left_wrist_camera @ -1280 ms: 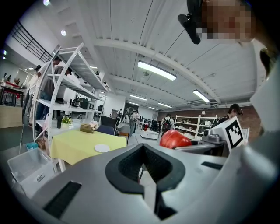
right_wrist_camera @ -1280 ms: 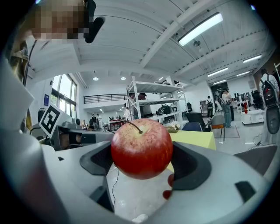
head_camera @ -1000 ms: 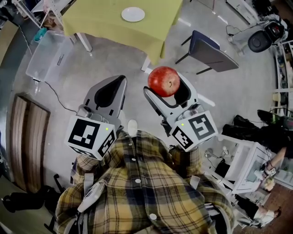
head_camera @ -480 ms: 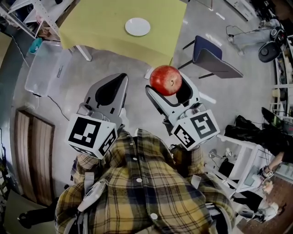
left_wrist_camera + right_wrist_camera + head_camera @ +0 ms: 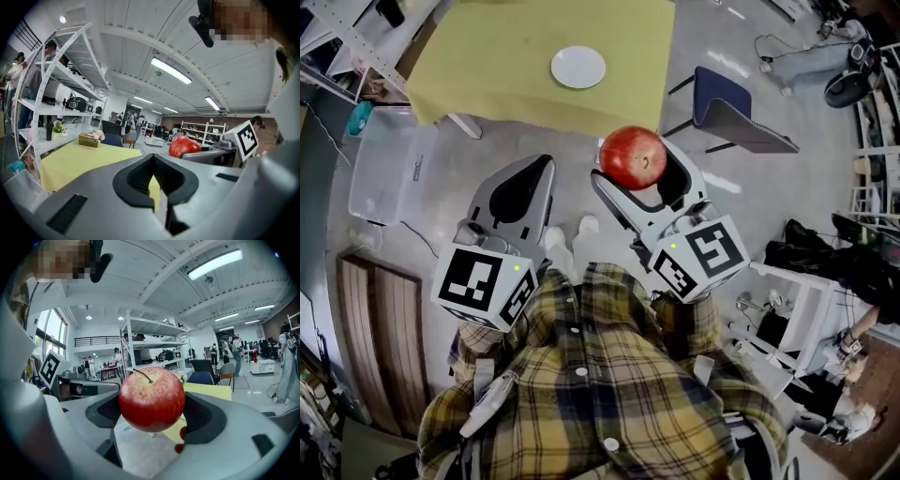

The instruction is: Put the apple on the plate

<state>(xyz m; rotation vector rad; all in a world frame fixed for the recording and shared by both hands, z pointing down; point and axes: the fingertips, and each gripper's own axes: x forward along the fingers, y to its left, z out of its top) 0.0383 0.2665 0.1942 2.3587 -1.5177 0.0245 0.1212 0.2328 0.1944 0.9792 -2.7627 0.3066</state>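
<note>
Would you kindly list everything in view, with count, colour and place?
table: one, yellow top, ahead of the person
plate: one, white, empty, on the table
apple: one, red, held in the jaws of the right gripper
chair: one, dark blue, right of the table
storage box: one, clear, on the floor left of the table
shirt: one, yellow plaid, bottom of the head view
shoes: two, white, on the floor, just above the shirt
left gripper: one, grey, jaws together, empty
right gripper: one, grey, jaws shut on the apple

Glossy apple (image 5: 152,399), smooth plate (image 5: 577,67), matt yellow tablecloth (image 5: 502,52).
</note>
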